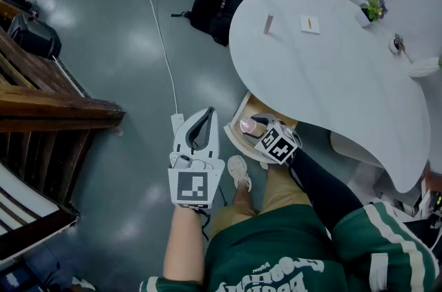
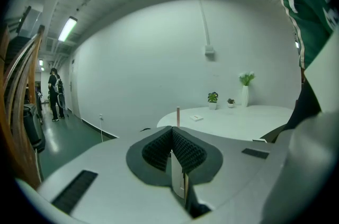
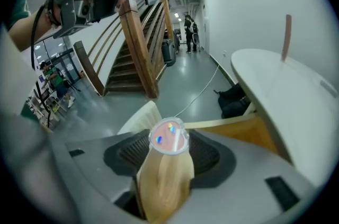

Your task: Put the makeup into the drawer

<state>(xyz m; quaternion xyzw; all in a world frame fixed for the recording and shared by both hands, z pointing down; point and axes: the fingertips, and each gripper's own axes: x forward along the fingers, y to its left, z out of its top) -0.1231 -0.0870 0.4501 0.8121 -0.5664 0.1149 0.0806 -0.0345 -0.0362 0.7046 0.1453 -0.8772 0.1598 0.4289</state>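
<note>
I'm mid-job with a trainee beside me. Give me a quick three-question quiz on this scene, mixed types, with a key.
1. True or false: the right claw is empty.
2. Where is the open drawer relative to the white table? A) on top of it B) underneath its edge C) far across the room
3. Fill in: the jaws of the left claw are ____.

Key: 1 false, it grips a beige makeup tube. 2 B. 3 shut.
</note>
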